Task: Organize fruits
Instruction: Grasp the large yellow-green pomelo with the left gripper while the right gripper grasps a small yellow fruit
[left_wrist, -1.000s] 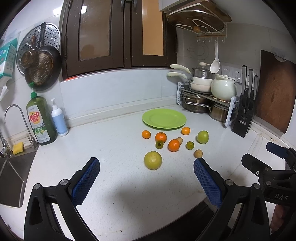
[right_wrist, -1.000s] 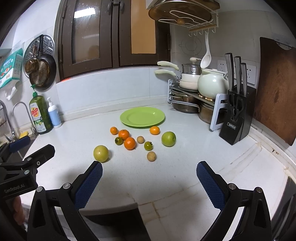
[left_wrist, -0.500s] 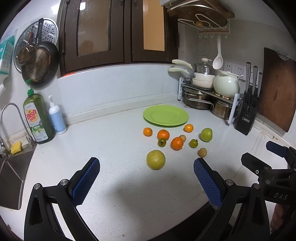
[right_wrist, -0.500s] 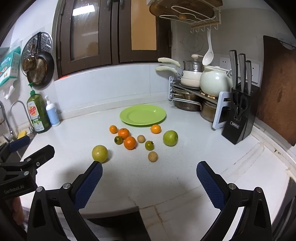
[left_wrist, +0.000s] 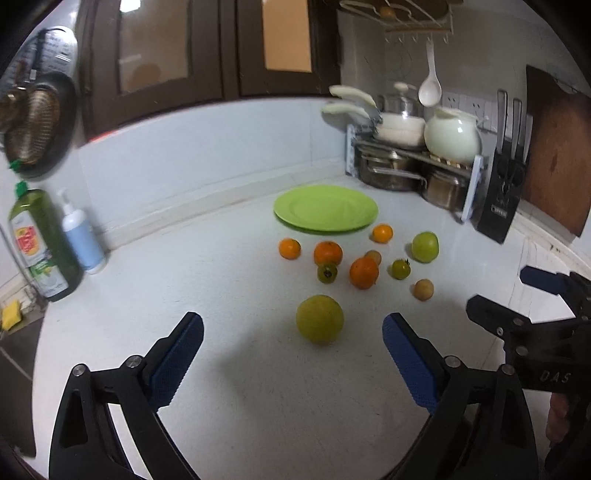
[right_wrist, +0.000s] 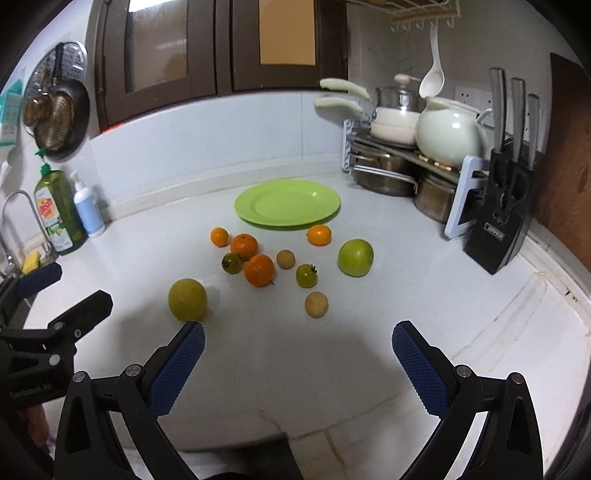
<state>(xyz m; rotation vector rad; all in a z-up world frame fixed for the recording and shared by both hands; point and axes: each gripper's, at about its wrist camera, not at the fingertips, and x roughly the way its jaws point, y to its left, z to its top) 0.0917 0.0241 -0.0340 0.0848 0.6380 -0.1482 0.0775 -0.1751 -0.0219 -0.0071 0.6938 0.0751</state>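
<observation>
A green plate (left_wrist: 325, 207) (right_wrist: 287, 202) lies at the back of the white counter. Several fruits lie loose in front of it: oranges (left_wrist: 364, 272) (right_wrist: 259, 270), a green apple (left_wrist: 425, 246) (right_wrist: 355, 257), small green tomatoes (right_wrist: 306, 275), small brown fruits (right_wrist: 316, 304), and a large yellow-green citrus (left_wrist: 320, 319) (right_wrist: 187, 299). My left gripper (left_wrist: 291, 354) is open and empty, with the large citrus just ahead between its fingers. My right gripper (right_wrist: 298, 363) is open and empty, nearer the counter's front edge, with the citrus just beyond its left finger.
A pot rack (right_wrist: 399, 162) with a white teapot (right_wrist: 448, 134) and a knife block (right_wrist: 502, 214) stand at the back right. Soap bottles (right_wrist: 59, 214) and a sink faucet (right_wrist: 22, 221) are at the left. Each gripper shows at the edge of the other's view.
Both grippers have moved forward toward the fruits, which now look larger and closer. The left gripper has come up to the large citrus. The jaws stay open.
</observation>
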